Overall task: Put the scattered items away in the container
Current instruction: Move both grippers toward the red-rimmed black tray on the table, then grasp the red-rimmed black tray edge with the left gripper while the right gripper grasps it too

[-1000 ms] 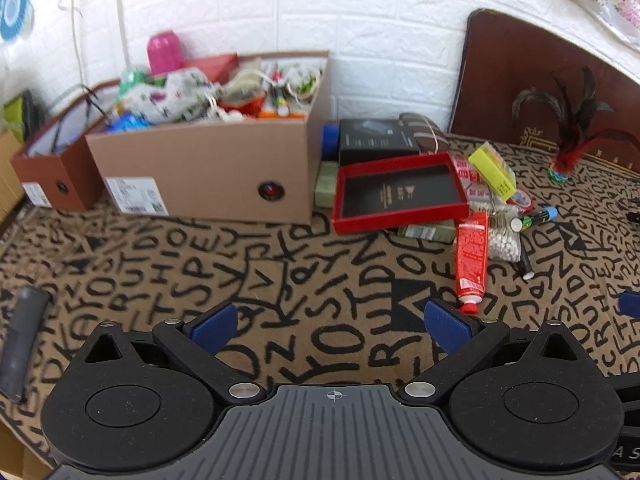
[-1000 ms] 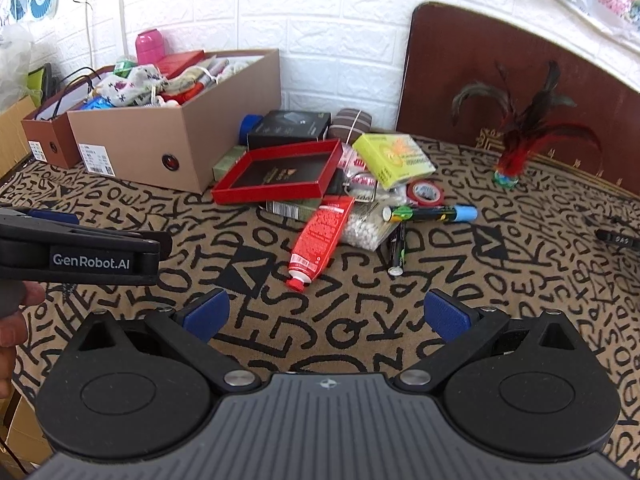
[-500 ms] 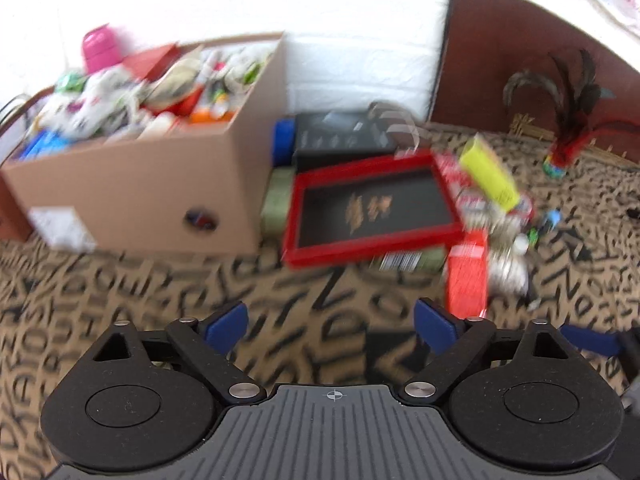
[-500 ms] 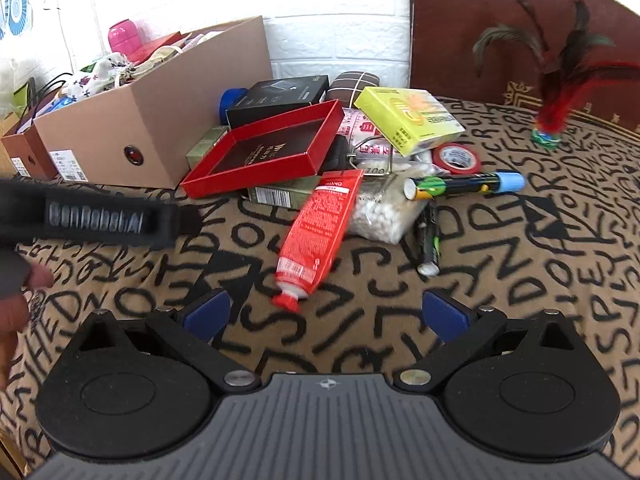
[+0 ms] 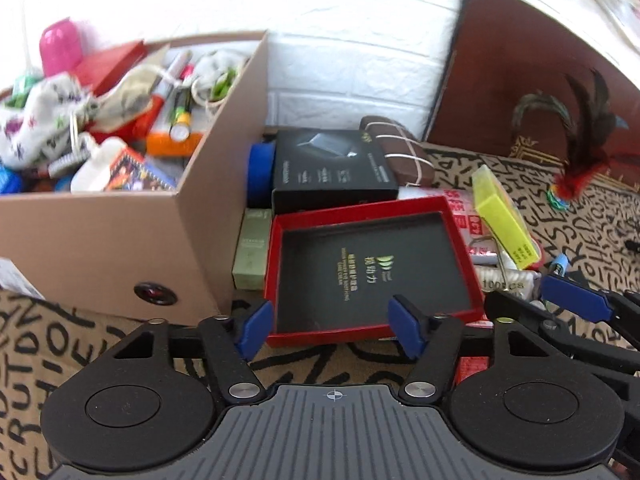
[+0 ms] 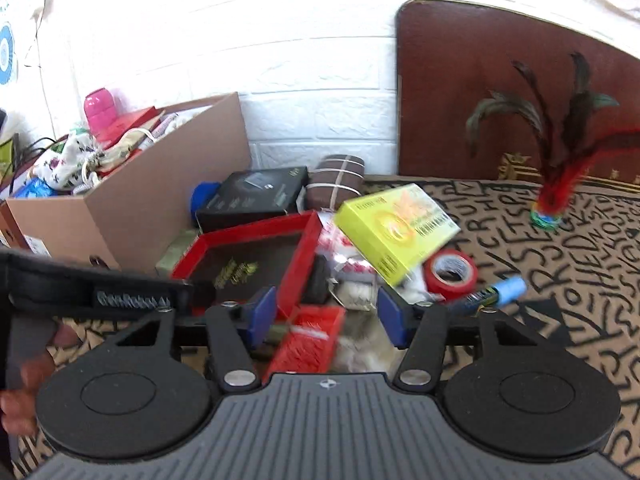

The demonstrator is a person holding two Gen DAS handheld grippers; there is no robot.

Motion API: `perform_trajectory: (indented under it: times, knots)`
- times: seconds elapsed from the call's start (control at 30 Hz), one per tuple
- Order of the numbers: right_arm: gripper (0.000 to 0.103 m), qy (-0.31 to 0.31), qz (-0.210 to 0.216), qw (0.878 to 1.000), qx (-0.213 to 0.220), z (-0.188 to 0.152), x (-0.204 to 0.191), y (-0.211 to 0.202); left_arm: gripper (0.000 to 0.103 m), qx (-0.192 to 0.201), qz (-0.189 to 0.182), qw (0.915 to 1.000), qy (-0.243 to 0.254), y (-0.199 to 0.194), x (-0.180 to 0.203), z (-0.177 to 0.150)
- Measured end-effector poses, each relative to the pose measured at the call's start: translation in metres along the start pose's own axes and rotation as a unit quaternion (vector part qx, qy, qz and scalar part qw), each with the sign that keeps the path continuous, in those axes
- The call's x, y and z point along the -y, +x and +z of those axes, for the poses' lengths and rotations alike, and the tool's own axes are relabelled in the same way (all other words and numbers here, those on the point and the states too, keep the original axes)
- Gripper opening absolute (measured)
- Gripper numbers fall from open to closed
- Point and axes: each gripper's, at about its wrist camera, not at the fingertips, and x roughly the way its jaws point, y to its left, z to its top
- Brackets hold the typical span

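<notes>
Patterned rug under everything; I've got the left gripper gaping at the red tray's near rim for lifting toward the box. Right gripper, jaws apart and empty, straddles the red tube, probably next.

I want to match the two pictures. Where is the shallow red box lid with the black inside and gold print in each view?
Left wrist view: the shallow red box lid with black inside fills the lower centre, just beyond the open left tool.
Right wrist view: it lies left of centre, blurred, ahead of the open right tool.
Shared landmark: the flat black cardboard box right behind it.
</notes>
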Motion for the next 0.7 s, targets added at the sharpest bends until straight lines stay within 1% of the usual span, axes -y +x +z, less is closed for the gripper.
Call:
perform_trajectory:
  times: [0.03,0.1,0.13,0.17,0.2,0.23,0.27,0.3,0.33,0.37,0.5,0.53,0.7]
  knots:
    - [0.057,-0.003,0.007,1.0,0.003,0.003,-0.002,0.003,0.073,0.002,0.003,1.0,0.002,0.001,-0.001,-0.001]
    - [0.056,-0.01,0.008,1.0,-0.001,0.007,-0.004,0.01,0.066,-0.004,0.006,0.9999,0.01,0.007,-0.002,-0.002]
    - [0.053,-0.013,0.008,1.0,-0.006,0.008,-0.005,0.016,0.058,-0.012,0.004,0.9999,0.009,0.011,-0.003,-0.003]
    - [0.045,-0.014,0.01,1.0,-0.014,0.008,-0.006,0.021,0.049,-0.022,-0.002,0.9998,0.004,0.016,-0.005,-0.003]
    - [0.036,-0.013,0.01,1.0,-0.026,0.008,-0.007,0.028,0.046,-0.024,-0.011,0.9996,-0.003,0.019,-0.008,-0.004]
    - [0.031,-0.013,0.011,0.999,-0.036,0.006,-0.009,0.033,0.032,-0.023,-0.02,0.9994,-0.014,0.021,-0.012,-0.005]
    - [0.018,-0.015,0.011,0.999,-0.05,0.003,-0.01,0.04,0.025,-0.026,-0.023,0.9992,-0.02,0.021,-0.014,-0.006]
    - [0.017,-0.016,0.016,0.998,-0.053,0.0,-0.012,0.041,0.019,-0.025,-0.02,0.9994,-0.015,0.021,-0.014,-0.006]
    - [0.017,-0.021,0.012,0.999,-0.047,-0.002,-0.015,0.039,0.004,-0.025,-0.019,0.9995,-0.009,0.019,-0.014,-0.007]
    - [0.017,-0.027,0.011,0.998,-0.049,-0.004,-0.017,0.036,0.0,-0.028,-0.025,0.9993,-0.008,0.018,-0.014,-0.009]
    - [0.017,-0.032,0.016,0.997,-0.061,-0.011,-0.022,0.023,0.0,-0.039,-0.048,0.9981,-0.005,0.002,-0.013,-0.022]
    - [0.017,-0.033,0.02,0.997,-0.06,-0.014,-0.023,0.019,0.0,-0.04,-0.052,0.9978,-0.004,-0.004,-0.012,-0.029]
    - [0.016,-0.03,0.048,0.994,-0.091,-0.041,-0.028,-0.01,0.0,-0.056,-0.064,0.9963,0.011,-0.034,-0.012,-0.064]
